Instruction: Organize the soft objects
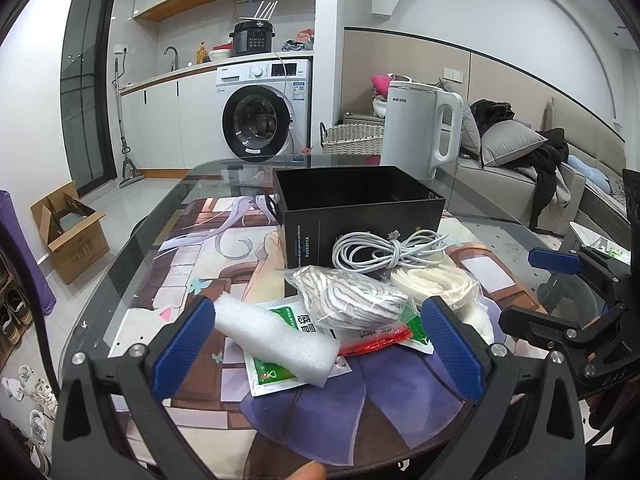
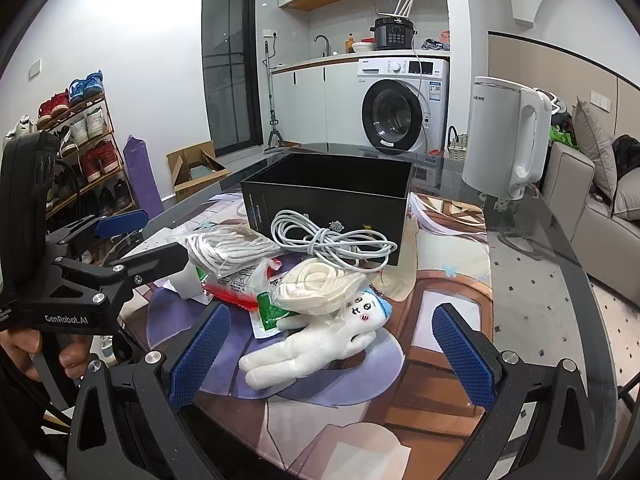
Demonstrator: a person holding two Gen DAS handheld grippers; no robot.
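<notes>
An open black box (image 1: 360, 208) (image 2: 332, 204) stands on the glass table. In front of it lie a coiled white cable (image 1: 384, 250) (image 2: 332, 240), a bagged striped rope (image 1: 352, 298) (image 2: 228, 250), a bagged white rope coil (image 1: 432, 282) (image 2: 320, 288), a white foam block (image 1: 276, 338), green-printed sachets (image 1: 280, 372) (image 2: 272, 312) and a white plush toy (image 2: 316, 346). My left gripper (image 1: 320, 354) is open, its fingers either side of the foam block. My right gripper (image 2: 332, 356) is open, its fingers either side of the plush toy.
A white electric kettle (image 1: 424, 128) (image 2: 504, 136) stands behind the box on the right. The table (image 1: 132, 256) carries a printed mat. A cardboard box (image 1: 68, 232), a shoe rack (image 2: 80, 152), a washing machine (image 1: 264, 116) and a sofa (image 1: 532, 184) surround the table.
</notes>
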